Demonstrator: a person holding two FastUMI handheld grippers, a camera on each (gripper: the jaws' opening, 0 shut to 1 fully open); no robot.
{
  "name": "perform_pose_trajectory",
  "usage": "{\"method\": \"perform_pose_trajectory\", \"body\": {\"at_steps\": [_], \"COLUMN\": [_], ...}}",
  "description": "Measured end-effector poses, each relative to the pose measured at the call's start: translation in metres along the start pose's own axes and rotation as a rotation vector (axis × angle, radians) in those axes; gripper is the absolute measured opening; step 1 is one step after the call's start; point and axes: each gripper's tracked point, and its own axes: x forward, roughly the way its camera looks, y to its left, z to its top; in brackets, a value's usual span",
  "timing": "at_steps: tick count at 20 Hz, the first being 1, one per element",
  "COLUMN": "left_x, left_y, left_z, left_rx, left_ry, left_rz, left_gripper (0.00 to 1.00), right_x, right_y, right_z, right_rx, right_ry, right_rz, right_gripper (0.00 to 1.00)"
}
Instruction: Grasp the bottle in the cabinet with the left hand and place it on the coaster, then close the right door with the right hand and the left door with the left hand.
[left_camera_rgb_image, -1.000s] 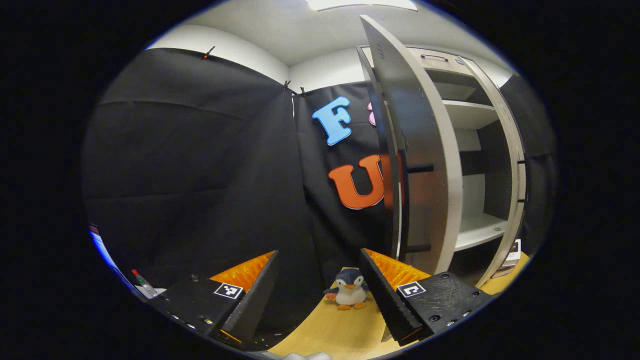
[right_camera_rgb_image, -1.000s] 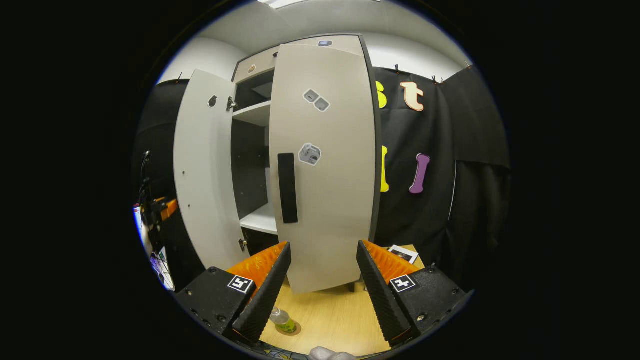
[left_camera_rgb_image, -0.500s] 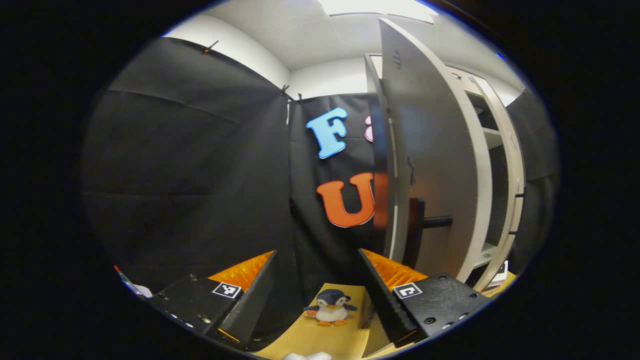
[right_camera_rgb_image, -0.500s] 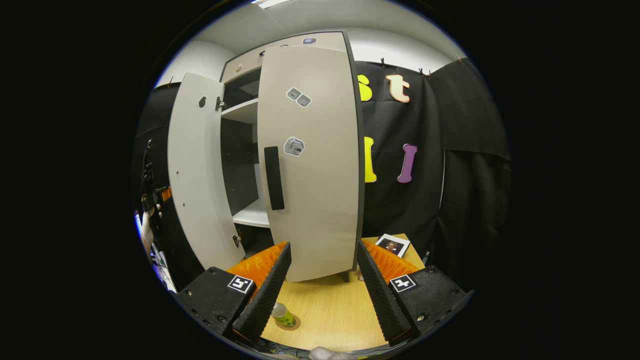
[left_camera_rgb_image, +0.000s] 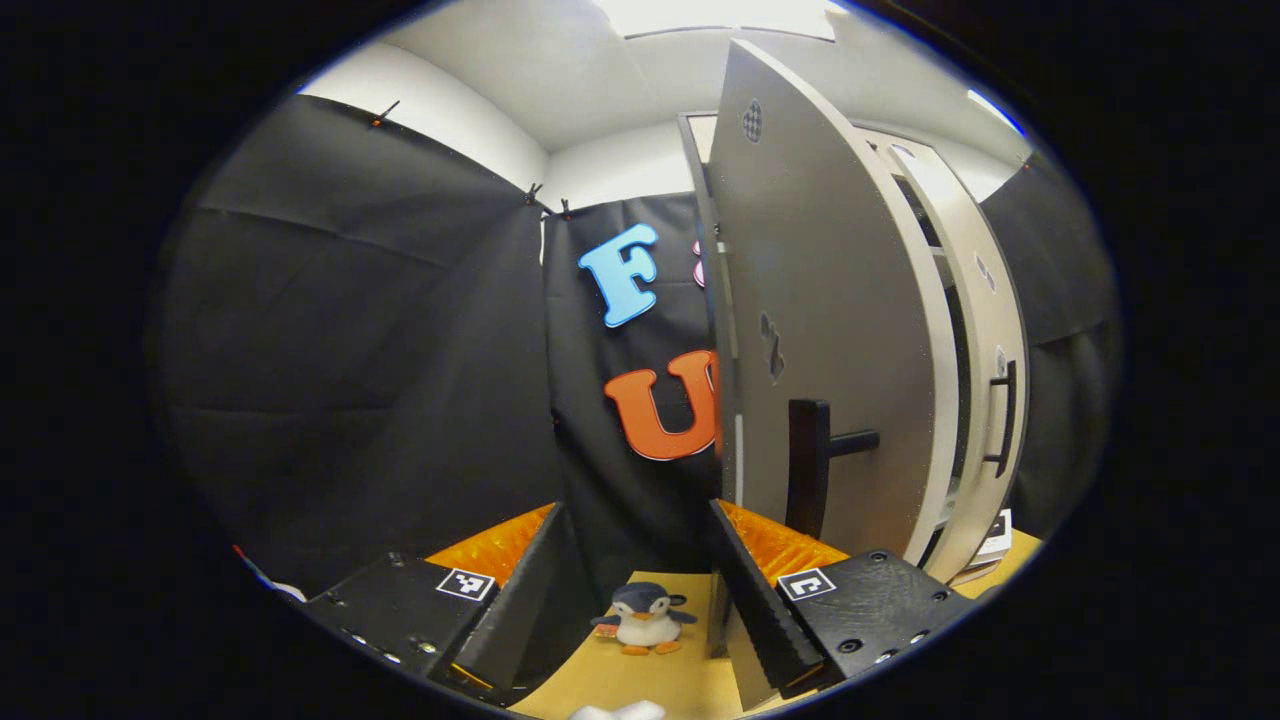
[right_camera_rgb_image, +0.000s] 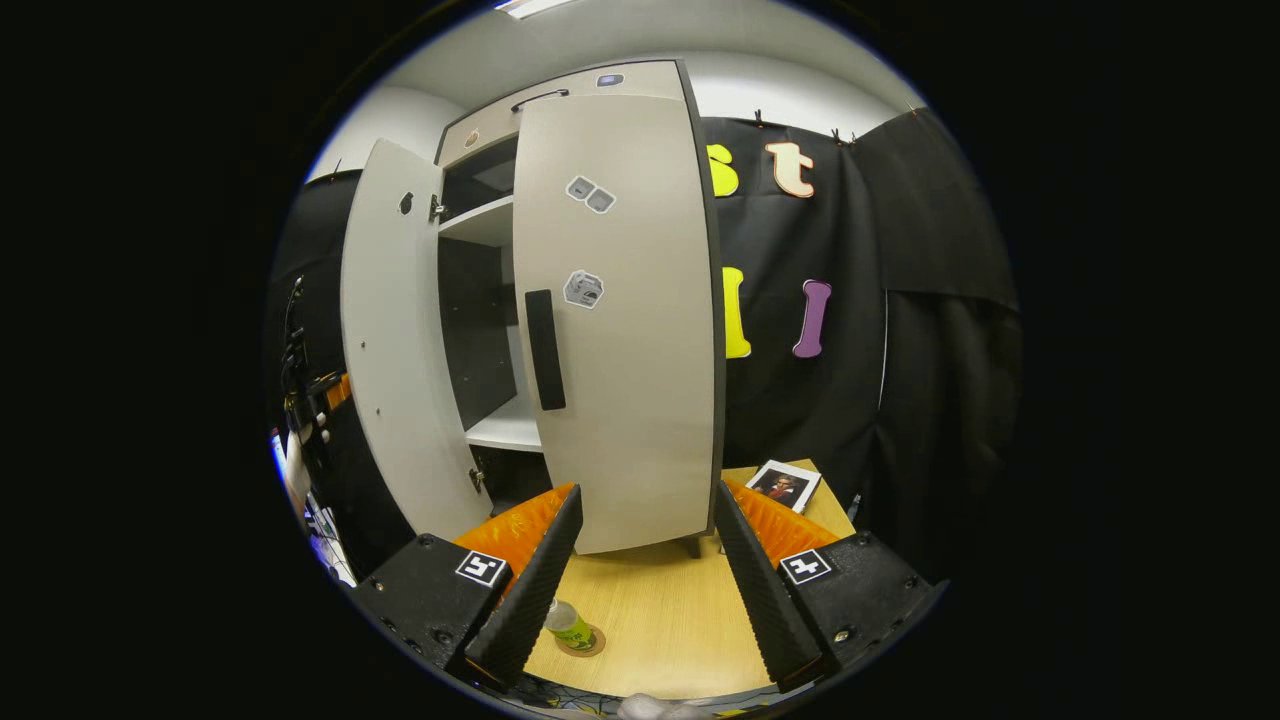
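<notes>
Right gripper view showed my right tongs spread and empty, the bottle on its coaster beside the left finger. My left tongs were spread too; their right finger could catch the left door handle.

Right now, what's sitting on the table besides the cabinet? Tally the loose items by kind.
Bottle, standing on the coaster: 1
Coaster: 1
Penguin plush toy: 1
Framed photo: 1
Total: 4
</notes>
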Motion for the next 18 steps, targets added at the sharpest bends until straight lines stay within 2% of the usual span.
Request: {"method": "perform_pose_trajectory", "body": {"at_steps": [7, 8, 9, 12, 18], "left_x": [0.012, 0.016, 0.019, 0.021, -0.002], "left_y": [-0.089, -0.095, -0.102, -0.110, -0.124], "left_z": [0.013, 0.014, 0.018, 0.019, 0.007], "left_rx": [0.025, 0.028, 0.023, 0.004, 0.004], "left_ry": [-0.035, -0.041, -0.041, -0.040, 0.005], "left_rz": [-0.127, -0.135, -0.149, -0.165, -0.201], "left_gripper": [0.88, 0.89, 0.97, 0.96, 0.96], "right_x": [-0.006, -0.007, -0.007, -0.009, -0.005], "right_y": [-0.012, -0.016, -0.020, -0.023, -0.019], "right_z": [0.002, 0.003, 0.005, 0.006, 0.013], "right_rx": [0.001, 0.003, 0.008, 0.013, -0.001], "right_ry": [-0.010, -0.014, -0.019, -0.031, -0.039], "right_rz": [-0.031, -0.040, -0.048, -0.073, -0.070], "right_gripper": [0.82, 0.82, 0.82, 0.82, 0.82]}}
